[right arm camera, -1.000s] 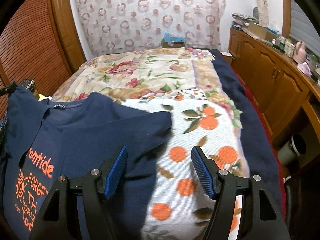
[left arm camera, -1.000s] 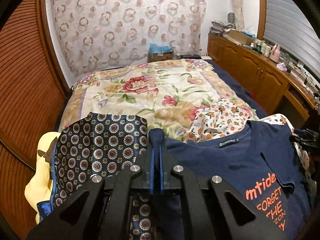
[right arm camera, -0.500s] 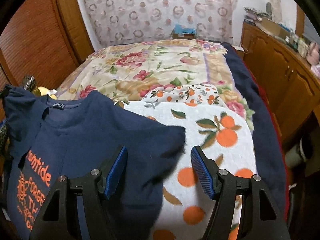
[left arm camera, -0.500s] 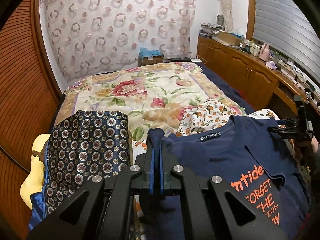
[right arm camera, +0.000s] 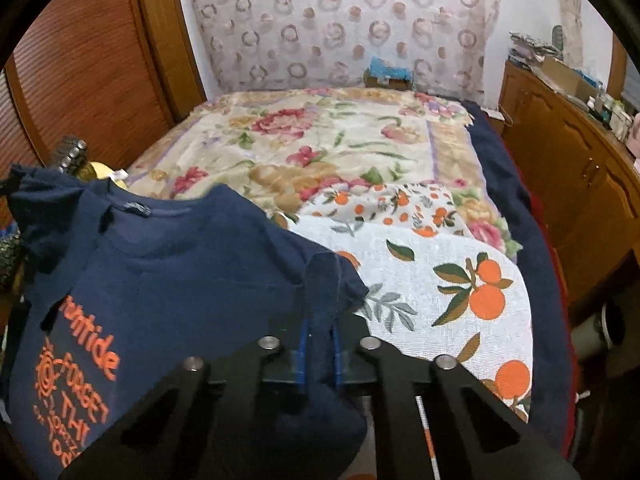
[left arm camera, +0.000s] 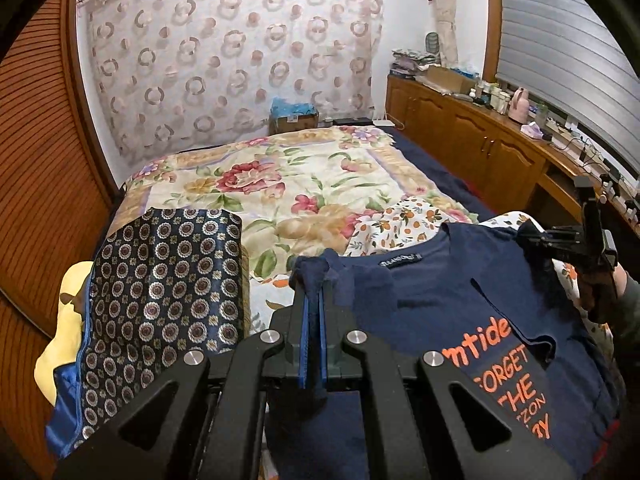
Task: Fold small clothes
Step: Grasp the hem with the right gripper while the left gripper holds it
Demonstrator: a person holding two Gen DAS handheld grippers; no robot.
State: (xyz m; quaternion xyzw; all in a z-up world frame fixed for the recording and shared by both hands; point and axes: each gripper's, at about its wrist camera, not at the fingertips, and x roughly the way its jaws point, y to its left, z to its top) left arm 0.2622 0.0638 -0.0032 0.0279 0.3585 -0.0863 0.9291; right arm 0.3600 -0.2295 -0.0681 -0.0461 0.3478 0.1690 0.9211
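A navy T-shirt point(left arm camera: 432, 292) with orange lettering is spread over the near end of the bed, held at both shoulders. My left gripper point(left arm camera: 312, 280) is shut on a bunched fold at the shirt's left shoulder. In the right wrist view my right gripper point(right arm camera: 320, 276) has its jaws closing, and the blue pads press on the navy T-shirt point(right arm camera: 180, 280) at its right sleeve. That right gripper point(left arm camera: 532, 236) also shows at the right edge of the left wrist view, with a hand behind it.
A folded navy cloth with round motifs point(left arm camera: 168, 280) lies left of the shirt over a yellow item point(left arm camera: 60, 340). A white cloth printed with oranges point(right arm camera: 460, 280) lies under and right of the shirt. Floral bedspread point(left arm camera: 280, 176) beyond; wooden cabinets point(left arm camera: 480, 148) right, slatted doors point(left arm camera: 40, 160) left.
The right gripper's jaws, wide apart around the sleeve before, have closed onto it. The left gripper kept its grip and shifted a little across the bed with the shirt.
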